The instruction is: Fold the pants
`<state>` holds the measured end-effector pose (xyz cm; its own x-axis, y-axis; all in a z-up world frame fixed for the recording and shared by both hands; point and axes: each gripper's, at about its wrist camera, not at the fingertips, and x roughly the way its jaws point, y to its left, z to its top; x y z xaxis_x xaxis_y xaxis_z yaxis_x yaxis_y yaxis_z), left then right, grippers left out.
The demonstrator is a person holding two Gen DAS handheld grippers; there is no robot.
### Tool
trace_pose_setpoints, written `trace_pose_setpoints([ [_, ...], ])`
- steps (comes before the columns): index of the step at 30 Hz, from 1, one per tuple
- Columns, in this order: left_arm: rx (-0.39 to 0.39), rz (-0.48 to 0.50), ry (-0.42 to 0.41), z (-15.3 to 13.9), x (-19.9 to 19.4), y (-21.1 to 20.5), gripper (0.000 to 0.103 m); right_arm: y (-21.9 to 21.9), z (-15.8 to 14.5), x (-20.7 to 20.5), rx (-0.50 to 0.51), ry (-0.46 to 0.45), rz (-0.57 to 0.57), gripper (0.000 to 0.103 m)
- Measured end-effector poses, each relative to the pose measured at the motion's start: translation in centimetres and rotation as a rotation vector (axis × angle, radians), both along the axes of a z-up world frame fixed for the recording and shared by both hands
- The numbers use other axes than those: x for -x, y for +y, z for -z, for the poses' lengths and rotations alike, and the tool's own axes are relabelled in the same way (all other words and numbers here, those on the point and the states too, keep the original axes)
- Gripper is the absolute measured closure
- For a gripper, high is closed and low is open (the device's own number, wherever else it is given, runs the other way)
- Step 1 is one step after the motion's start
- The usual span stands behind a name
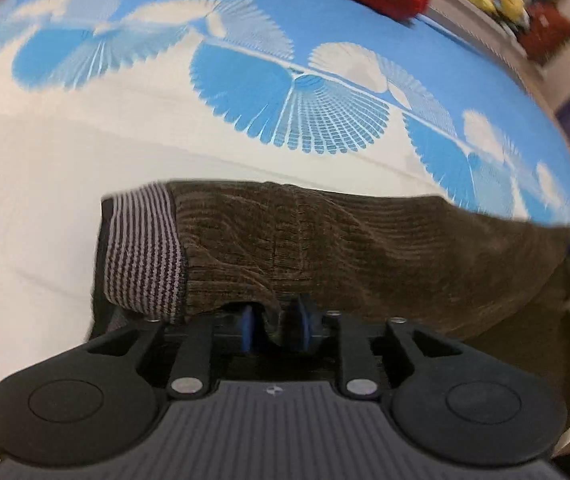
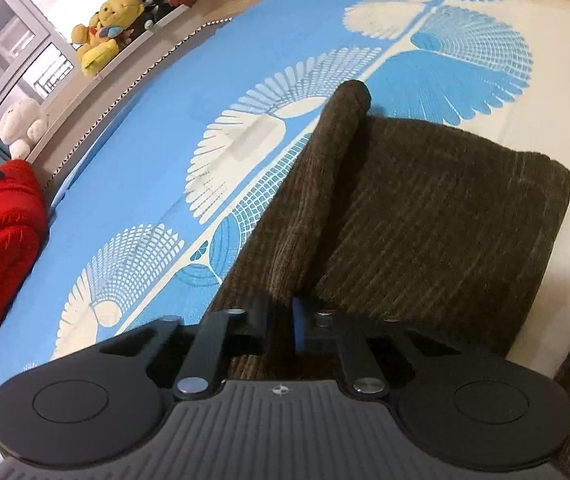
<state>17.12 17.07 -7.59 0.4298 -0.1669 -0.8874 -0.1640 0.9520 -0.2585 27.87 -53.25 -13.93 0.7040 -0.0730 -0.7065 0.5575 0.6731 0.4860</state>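
The pants (image 1: pixel 345 248) are dark brown ribbed corduroy with a grey-and-brown striped knit waistband (image 1: pixel 145 256), lying folded on the bed's blue-and-white fan-print sheet (image 1: pixel 245 92). In the left wrist view the waistband sits at 9 o'clock of the cloth. The left gripper (image 1: pixel 275 326) has its jaws narrow with a fold of cloth between them. The right gripper (image 2: pixel 281 320) pinches the cloth's near edge, jaws almost closed. A red knit (image 2: pixel 1 248) lies at 9 o'clock of the right view

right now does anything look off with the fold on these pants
The brown corduroy pants aren't folded evenly: one leg juts past the folded edge, toward the blue patterned bedsheet. Nothing looks damaged or spilled.
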Motion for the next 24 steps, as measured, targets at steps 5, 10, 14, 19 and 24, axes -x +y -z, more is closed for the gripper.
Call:
trace_pose_setpoints([
  [5, -0.037, -0.017, 0.019, 0.1, 0.1, 0.1, 0.097, 0.0, -2.8, 1.7, 0.017, -0.038, 0.031, 0.095],
  [10, -0.028, -0.026, -0.042, -1.4, 1.7, 0.4, 0.098, 0.0, -7.5, 5.9, 0.045, -0.038, 0.007, 0.096],
  [14, -0.035, -0.031, -0.139, -3.5, 3.9, 1.3, 0.098, -1.0, -10.6, 12.6, 0.079, -0.042, -0.033, 0.097],
  [19, -0.042, -0.032, -0.152, -4.4, 7.8, 3.9, 0.099, -2.4, -11.1, 22.5, 0.067, 0.008, -0.029, 0.097],
  [24, -0.084, 0.058, 0.054, -1.0, 8.2, 4.1, 0.098, -3.4, -6.3, 28.4, -0.077, 0.274, -0.078, 0.097],
])
